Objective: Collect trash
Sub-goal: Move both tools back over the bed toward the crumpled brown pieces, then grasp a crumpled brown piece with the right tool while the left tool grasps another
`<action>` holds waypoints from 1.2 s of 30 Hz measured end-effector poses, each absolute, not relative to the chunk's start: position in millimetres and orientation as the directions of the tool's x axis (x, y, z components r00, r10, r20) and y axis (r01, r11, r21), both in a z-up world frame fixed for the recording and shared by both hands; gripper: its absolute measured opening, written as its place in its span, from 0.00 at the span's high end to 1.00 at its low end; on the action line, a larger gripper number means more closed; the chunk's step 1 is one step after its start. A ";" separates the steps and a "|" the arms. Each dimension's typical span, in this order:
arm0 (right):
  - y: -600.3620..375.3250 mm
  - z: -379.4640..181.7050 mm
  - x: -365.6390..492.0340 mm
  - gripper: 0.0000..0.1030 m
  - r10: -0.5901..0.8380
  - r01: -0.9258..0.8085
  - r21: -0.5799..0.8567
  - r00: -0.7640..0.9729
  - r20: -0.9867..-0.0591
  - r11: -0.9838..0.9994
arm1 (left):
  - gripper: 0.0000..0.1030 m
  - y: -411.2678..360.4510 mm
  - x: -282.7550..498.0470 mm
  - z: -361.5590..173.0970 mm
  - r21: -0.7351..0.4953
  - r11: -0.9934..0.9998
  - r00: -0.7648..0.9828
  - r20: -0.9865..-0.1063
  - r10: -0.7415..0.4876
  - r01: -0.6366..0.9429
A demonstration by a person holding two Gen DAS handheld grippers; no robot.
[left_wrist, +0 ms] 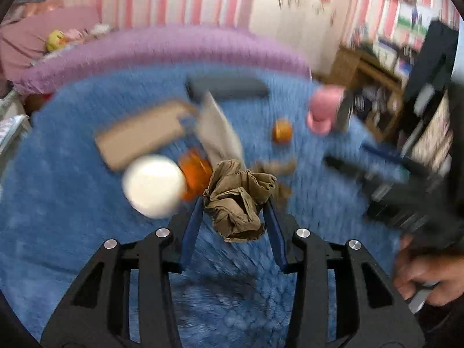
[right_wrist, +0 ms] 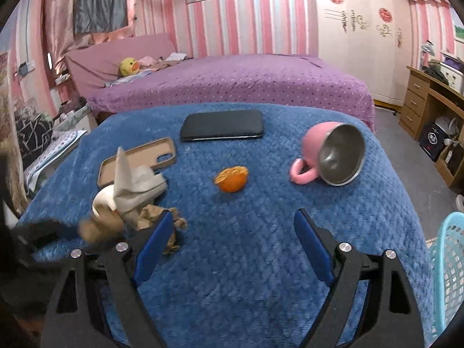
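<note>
left gripper [left_wrist: 233, 203]: I have its blue fingers [left_wrist: 191, 226] clamped on the crumpled brown paper [left_wrist: 237, 200], one pad on each side. The paper sits sharp in the left wrist view; everything behind it is smeared.
crumpled brown paper: held between the left fingers, above the blue quilted cover [left_wrist: 72, 217] on the tabletop. Whether it touches the cover, I cannot tell. From the right wrist view it sits at the near left, mostly blurred and partly hidden behind my right gripper's left finger.
right gripper [right_wrist: 230, 217]: fingers [right_wrist: 311, 243] wide apart, nothing between them, only blue cover under the gap.
orange peel [right_wrist: 232, 178]: on the cover, mid-table, ahead of the right gripper, apart from everything else.
grey tissue [right_wrist: 133, 185]: crumpled, one corner sticking up, just behind the brown paper, overlapping the tan phone case [right_wrist: 139, 159].
white round thing [left_wrist: 153, 185]: just left of the brown paper in the left view; too blurred to name.
orange object [left_wrist: 194, 174]: between the white thing and the paper; blurred, cannot tell what it is.
black phone [right_wrist: 221, 129]: flat at the far side of the cover.
pink mug [right_wrist: 327, 153]: lying on its side at the right, steel inside facing me, handle on the cover.
turquoise basket [right_wrist: 448, 264]: at the right edge, beside the tabletop.
hand [left_wrist: 420, 278]: at the right edge of the left view, wrapped on the other gripper's handle.
purple bed [right_wrist: 232, 84]: behind the tabletop.
</note>
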State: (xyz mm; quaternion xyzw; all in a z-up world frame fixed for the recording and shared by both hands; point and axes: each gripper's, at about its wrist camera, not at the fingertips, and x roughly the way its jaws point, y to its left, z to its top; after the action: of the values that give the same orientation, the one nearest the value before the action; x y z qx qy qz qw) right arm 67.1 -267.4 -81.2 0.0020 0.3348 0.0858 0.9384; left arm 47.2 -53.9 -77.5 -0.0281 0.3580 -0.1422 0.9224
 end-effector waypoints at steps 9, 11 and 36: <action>-220.1 -106.5 78.8 0.19 0.240 -0.270 0.071 0.672 -0.701 0.960 | 0.60 11.5 48.7 -72.6 -0.128 0.992 0.785 -0.615 -0.073 -0.009; -213.2 -110.9 82.6 0.19 0.231 -0.276 0.056 0.657 -0.717 0.960 | 0.59 15.8 51.4 -76.8 -0.121 0.992 0.777 -0.626 -0.064 -0.016; -277.7 -44.9 17.6 0.64 0.241 -0.262 0.046 0.787 -0.567 0.964 | 0.59 -23.4 36.9 -48.3 -0.144 0.985 0.811 -0.563 -0.163 0.098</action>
State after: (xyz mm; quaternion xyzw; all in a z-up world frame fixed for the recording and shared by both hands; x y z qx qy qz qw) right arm 17.6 -277.7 -44.9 -0.0177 0.2976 0.1330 0.9452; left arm 36.9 -23.4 -48.3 -0.0543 0.3000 -0.0686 0.9499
